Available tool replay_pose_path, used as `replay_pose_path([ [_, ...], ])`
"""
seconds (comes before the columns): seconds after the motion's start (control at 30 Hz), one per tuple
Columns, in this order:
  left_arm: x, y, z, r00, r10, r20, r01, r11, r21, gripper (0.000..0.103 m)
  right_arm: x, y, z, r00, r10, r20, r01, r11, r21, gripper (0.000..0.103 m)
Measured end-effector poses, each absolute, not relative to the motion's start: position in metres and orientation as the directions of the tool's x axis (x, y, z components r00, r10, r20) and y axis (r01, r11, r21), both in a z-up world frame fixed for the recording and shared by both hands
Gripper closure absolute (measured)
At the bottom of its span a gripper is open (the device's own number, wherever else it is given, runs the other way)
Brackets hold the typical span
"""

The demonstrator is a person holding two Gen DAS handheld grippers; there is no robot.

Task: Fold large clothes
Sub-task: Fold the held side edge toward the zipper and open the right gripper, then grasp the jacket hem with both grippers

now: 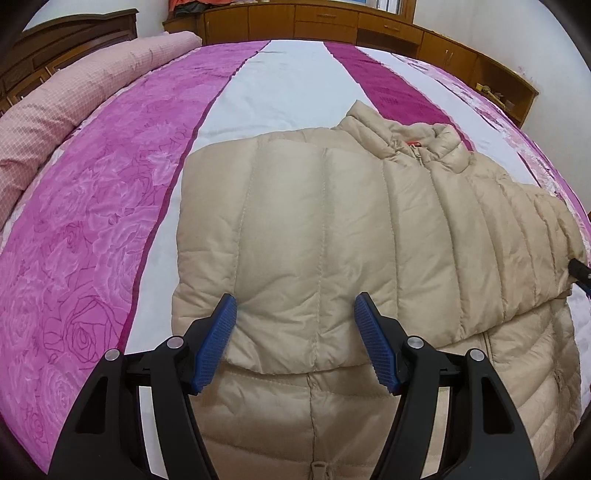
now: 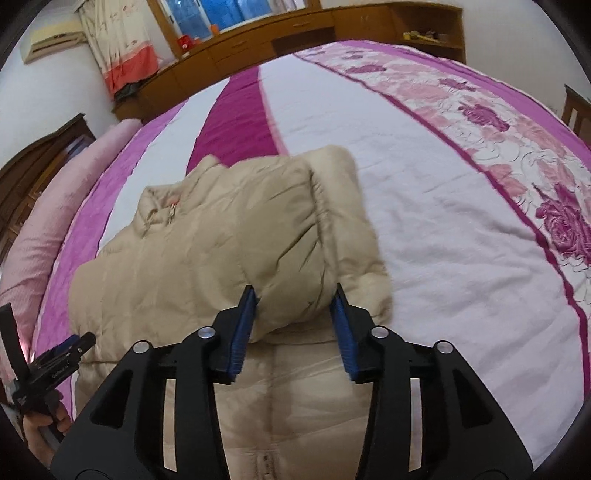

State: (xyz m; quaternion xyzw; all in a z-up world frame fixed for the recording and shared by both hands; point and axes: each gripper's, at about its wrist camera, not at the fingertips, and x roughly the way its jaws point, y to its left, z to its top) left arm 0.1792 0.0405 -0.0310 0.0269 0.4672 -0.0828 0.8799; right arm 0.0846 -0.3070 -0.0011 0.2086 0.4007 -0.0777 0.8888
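Note:
A beige quilted puffer jacket [image 1: 332, 229] lies on the bed, its sleeve folded across the body and its collar [image 1: 406, 136] at the far end. My left gripper [image 1: 295, 314] is open, its blue pads just over the folded sleeve's near edge. In the right wrist view the jacket [image 2: 207, 251] shows with a sleeve part [image 2: 295, 280] between my right gripper's [image 2: 295, 314] open blue pads; whether they touch it I cannot tell. The left gripper [image 2: 55, 365] shows at the lower left of that view.
The bed has a pink, magenta and white floral cover [image 1: 92, 229]. A rolled pink quilt [image 1: 74, 96] lies along the left side. Wooden cabinets [image 1: 332, 22] stand beyond the bed, and a curtained window [image 2: 221, 14] is behind them.

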Motion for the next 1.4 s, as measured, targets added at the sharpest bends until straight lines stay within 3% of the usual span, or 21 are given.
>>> replay_pose_path([
  [0.17, 0.188, 0.037, -0.037, 0.547, -0.104, -0.831, 0.17, 0.985, -0.012, 0.037, 0.096, -0.315, -0.012, 0.653, -0.032, -0.757, 0.329, 0.912, 0.245, 0.054],
  [0.3, 0.19, 0.036, -0.036, 0.541, -0.103, -0.835, 0.172, 0.985, -0.01, 0.037, 0.103, -0.327, -0.028, 0.639, -0.003, -0.77, 0.34, 0.899, 0.278, 0.048],
  [0.57, 0.156, 0.061, -0.003, 0.546, -0.13, -0.828, 0.185, 0.982, -0.033, 0.037, 0.06, -0.33, 0.004, 0.665, 0.042, -0.746, 0.27, 0.917, 0.293, 0.037],
  [0.83, 0.1, 0.1, 0.005, 0.512, -0.127, -0.849, 0.156, 0.986, -0.054, 0.037, -0.011, -0.318, 0.005, 0.612, 0.068, -0.788, 0.213, 0.946, 0.246, 0.033],
  [1.4, 0.014, 0.117, -0.041, 0.353, -0.113, -0.929, 0.197, 0.979, -0.045, 0.037, -0.105, -0.298, -0.037, 0.478, 0.104, -0.872, 0.162, 0.966, 0.204, 0.028],
])
